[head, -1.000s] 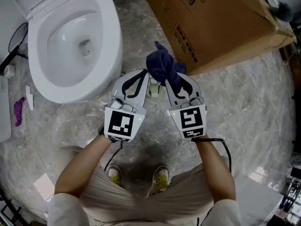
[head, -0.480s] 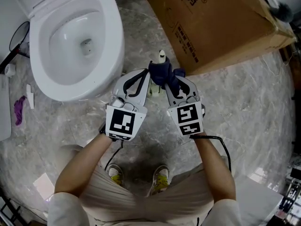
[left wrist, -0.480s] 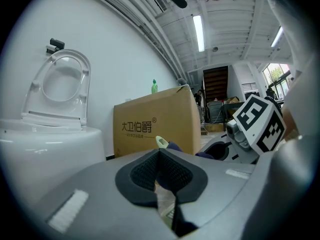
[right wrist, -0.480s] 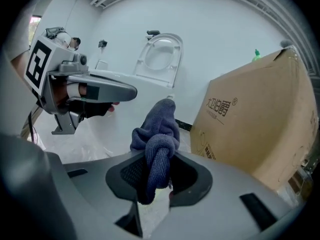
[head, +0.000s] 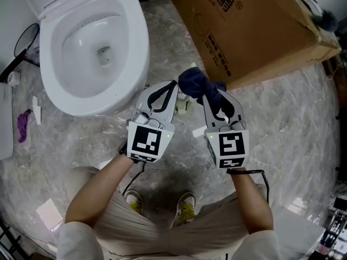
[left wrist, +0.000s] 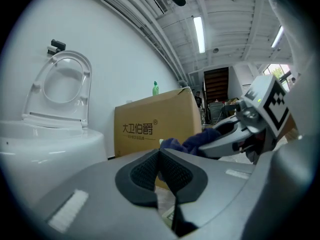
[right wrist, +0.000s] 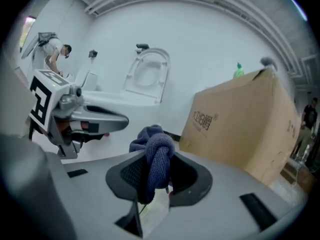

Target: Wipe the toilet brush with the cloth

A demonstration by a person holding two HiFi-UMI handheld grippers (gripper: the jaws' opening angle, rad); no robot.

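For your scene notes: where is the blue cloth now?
The cloth sits mid head view, clamped in the right tool, between toilet and cardboard box.

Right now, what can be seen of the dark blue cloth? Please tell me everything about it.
The cloth is dark navy, thick and looped like terry towelling. It is bunched into a soft lump; one rolled fold is pinched between the shut jaws of the right gripper, a short end hanging below. The lump sticks out past the jaw tips, above the marbled floor, near the cardboard box.
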